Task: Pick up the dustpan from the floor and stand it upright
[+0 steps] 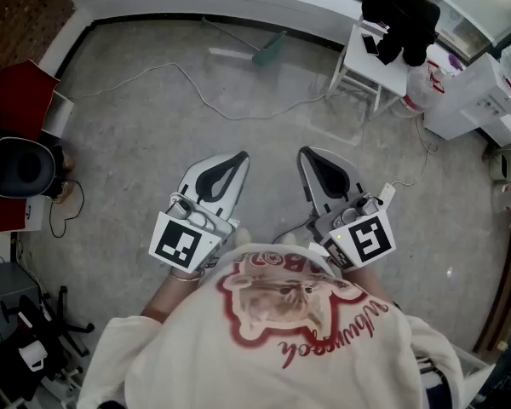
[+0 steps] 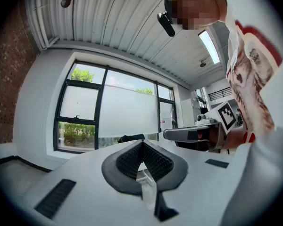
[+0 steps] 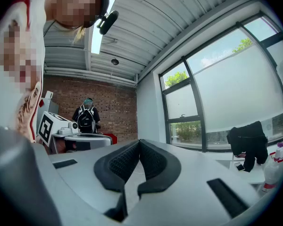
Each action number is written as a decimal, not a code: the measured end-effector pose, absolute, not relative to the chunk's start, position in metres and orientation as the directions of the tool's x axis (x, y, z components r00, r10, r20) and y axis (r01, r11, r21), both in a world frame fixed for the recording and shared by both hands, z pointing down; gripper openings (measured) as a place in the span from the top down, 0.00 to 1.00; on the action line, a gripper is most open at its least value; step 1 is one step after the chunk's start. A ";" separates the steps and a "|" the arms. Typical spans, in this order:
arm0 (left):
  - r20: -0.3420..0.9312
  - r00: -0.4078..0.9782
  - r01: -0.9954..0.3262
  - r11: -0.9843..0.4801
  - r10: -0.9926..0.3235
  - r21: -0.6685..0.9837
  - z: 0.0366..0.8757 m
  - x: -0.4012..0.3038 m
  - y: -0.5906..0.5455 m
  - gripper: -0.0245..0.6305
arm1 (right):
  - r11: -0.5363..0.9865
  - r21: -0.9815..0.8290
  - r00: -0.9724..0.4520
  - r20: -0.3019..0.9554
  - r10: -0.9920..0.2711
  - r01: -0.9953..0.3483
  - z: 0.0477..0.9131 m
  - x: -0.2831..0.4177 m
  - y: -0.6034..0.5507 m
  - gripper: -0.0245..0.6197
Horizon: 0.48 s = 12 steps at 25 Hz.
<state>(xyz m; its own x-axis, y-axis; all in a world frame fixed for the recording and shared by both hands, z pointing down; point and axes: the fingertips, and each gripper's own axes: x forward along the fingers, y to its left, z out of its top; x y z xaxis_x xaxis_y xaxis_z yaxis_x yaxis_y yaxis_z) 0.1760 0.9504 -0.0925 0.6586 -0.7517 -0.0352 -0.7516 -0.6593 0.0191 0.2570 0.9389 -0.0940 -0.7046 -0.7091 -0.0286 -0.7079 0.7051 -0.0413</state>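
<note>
A teal dustpan [image 1: 271, 49] with a long thin handle lies flat on the grey floor far ahead, near the white wall base. Only the head view shows it. My left gripper [image 1: 241, 155] and right gripper [image 1: 303, 152] are held level side by side close to the person's chest, well short of the dustpan. In the left gripper view the left gripper [image 2: 141, 144] has its black pads meeting at the tip with nothing between them. The right gripper [image 3: 139, 141] is likewise shut and holds nothing.
A white cable [image 1: 196, 92] snakes across the floor between me and the dustpan. A white table [image 1: 366, 58] with a black garment [image 1: 400, 11] stands at the back right. A red cabinet [image 1: 21, 92] and a black chair [image 1: 17, 167] stand at the left. A person with a backpack [image 3: 86, 118] stands by the brick wall.
</note>
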 end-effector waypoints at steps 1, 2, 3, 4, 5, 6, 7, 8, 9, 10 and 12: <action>-0.035 0.659 -0.751 -0.660 -0.751 0.020 -0.092 0.174 0.951 0.93 | 0.705 -0.041 -0.705 -0.029 -0.709 -0.708 -0.094 0.255 0.939 0.92; -0.035 0.659 -0.751 -0.660 -0.751 0.022 -0.091 0.172 0.951 0.93 | 0.706 -0.041 -0.705 -0.030 -0.709 -0.707 -0.093 0.252 0.939 0.92; -0.036 0.659 -0.751 -0.659 -0.752 0.024 -0.091 0.170 0.950 0.93 | 0.707 -0.041 -0.706 -0.030 -0.707 -0.706 -0.092 0.250 0.939 0.92; -0.039 0.658 -0.752 -0.659 -0.752 0.026 -0.090 0.168 0.950 0.93 | 0.709 -0.039 -0.708 -0.029 -0.705 -0.704 -0.092 0.247 0.939 0.92; -0.042 0.657 -0.753 -0.658 -0.753 0.028 -0.090 0.166 0.950 0.93 | 0.711 -0.036 -0.711 -0.029 -0.703 -0.702 -0.092 0.244 0.939 0.92; -0.045 0.656 -0.753 -0.657 -0.754 0.030 -0.091 0.164 0.949 0.93 | 0.713 -0.032 -0.712 -0.028 -0.701 -0.700 -0.091 0.241 0.938 0.92; -0.047 0.655 -0.754 -0.656 -0.754 0.032 -0.090 0.162 0.949 0.93 | 0.714 -0.030 -0.713 -0.025 -0.700 -0.700 -0.091 0.238 0.938 0.92; -0.046 0.655 -0.754 -0.656 -0.754 0.034 -0.090 0.159 0.949 0.93 | 0.714 -0.031 -0.714 -0.022 -0.700 -0.700 -0.090 0.235 0.938 0.92; -0.044 0.656 -0.753 -0.657 -0.754 0.035 -0.089 0.158 0.949 0.93 | 0.713 -0.034 -0.713 -0.019 -0.701 -0.700 -0.089 0.233 0.939 0.92; -0.043 0.657 -0.752 -0.658 -0.753 0.035 -0.089 0.156 0.950 0.93 | 0.712 -0.039 -0.711 -0.021 -0.702 -0.701 -0.089 0.231 0.940 0.92; -0.043 0.660 -0.749 -0.662 -0.750 0.033 -0.088 0.154 0.951 0.93 | 0.706 -0.053 -0.704 -0.046 -0.708 -0.706 -0.096 0.226 0.940 0.92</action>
<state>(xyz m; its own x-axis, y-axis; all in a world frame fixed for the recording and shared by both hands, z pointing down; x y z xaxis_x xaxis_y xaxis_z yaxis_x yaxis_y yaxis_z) 0.1540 0.9510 -0.0878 0.6604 -0.7496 -0.0430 -0.7490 -0.6618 0.0333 0.2259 0.9399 -0.0956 -0.7043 -0.7084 -0.0463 -0.7065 0.7058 -0.0526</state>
